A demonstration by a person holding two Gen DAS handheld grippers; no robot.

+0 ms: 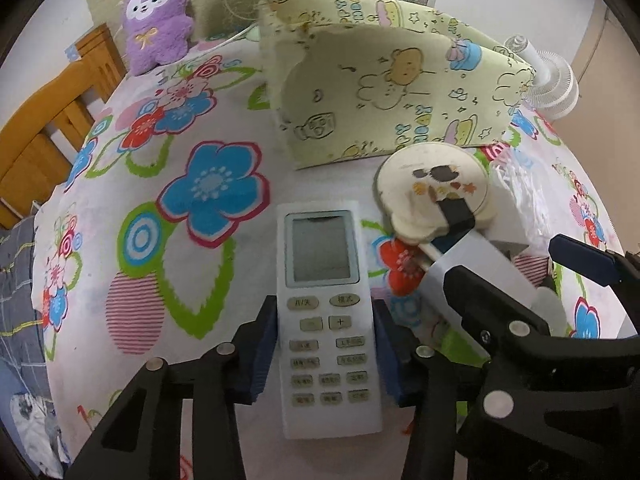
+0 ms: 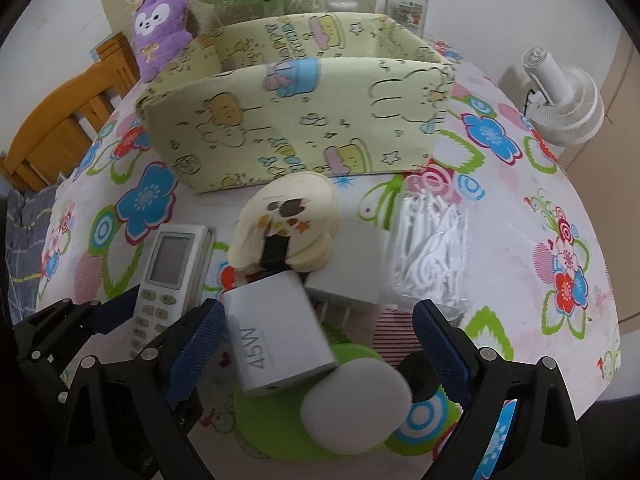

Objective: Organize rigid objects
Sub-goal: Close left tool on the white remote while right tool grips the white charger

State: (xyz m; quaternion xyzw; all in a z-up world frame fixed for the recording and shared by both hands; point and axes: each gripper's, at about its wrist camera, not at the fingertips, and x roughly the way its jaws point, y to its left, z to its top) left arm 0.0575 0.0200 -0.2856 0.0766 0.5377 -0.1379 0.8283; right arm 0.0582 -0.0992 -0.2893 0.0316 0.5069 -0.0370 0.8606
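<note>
My left gripper [image 1: 325, 350] is shut on a white air-conditioner remote [image 1: 322, 308], its blue pads pressing both long sides; the remote also shows in the right wrist view [image 2: 168, 268]. My right gripper [image 2: 320, 344] is open around a white 45W charger [image 2: 276, 340] that lies between the jaws; the left pad is close to it. A cream round mirror [image 2: 292, 220] lies beyond it, and shows in the left wrist view [image 1: 434, 188]. A yellow cartoon-print storage box [image 2: 304, 120] stands open at the back.
A second white charger [image 2: 352, 264], a clear bag of white plastic picks [image 2: 432, 248] and a white round pad [image 2: 356, 404] lie by the right gripper. A purple plush [image 2: 160, 24], green fan, glass jar [image 2: 408, 4], white fan [image 2: 564, 100] and wooden chair [image 1: 52, 128] ring the flowered table.
</note>
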